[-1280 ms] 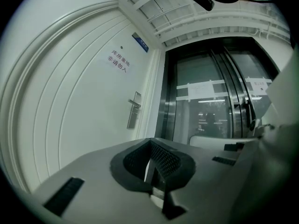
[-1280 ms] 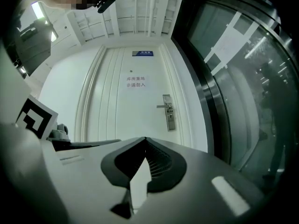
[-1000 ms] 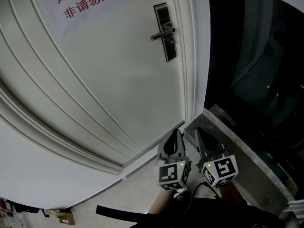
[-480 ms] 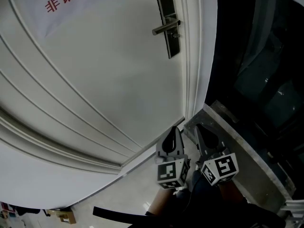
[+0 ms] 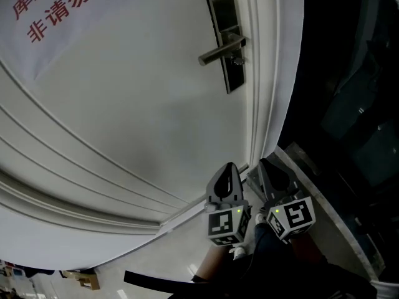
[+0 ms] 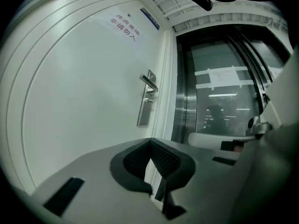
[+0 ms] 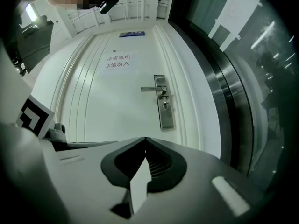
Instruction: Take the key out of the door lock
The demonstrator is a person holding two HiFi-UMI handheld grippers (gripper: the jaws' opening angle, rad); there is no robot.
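Compared with a second ago, the door (image 5: 124,117) fills more of my head view. The lock plate (image 5: 233,80) has grown and slid a little right and down, and the red-lettered notice (image 5: 56,8) has drifted towards the top left corner until only part of it shows. I read that as me stepping closer and lifting my gaze, so the approach is under way but nothing has been touched. My left gripper (image 5: 229,167) and right gripper (image 5: 266,165) hang low in the head view much as they did, side by side near the foot of the door frame and pointing up at the door. Both sets of fingers are clenched tip to tip with nothing between them. Each gripper's own view shows its dark pads meeting at a point, with only white door behind. The key (image 5: 237,60) still sits in the lock, a small glinting nub just under the lever handle (image 5: 218,50) on the dark plate, too small for me to make out its shape. It is well apart from both grippers, high above them and slightly to the right of the left one's line. The right gripper view has the plate almost dead ahead, so that hand looks the better placed. I judge I must raise it, spread its fingers, and close on the key's head before pulling straight out.
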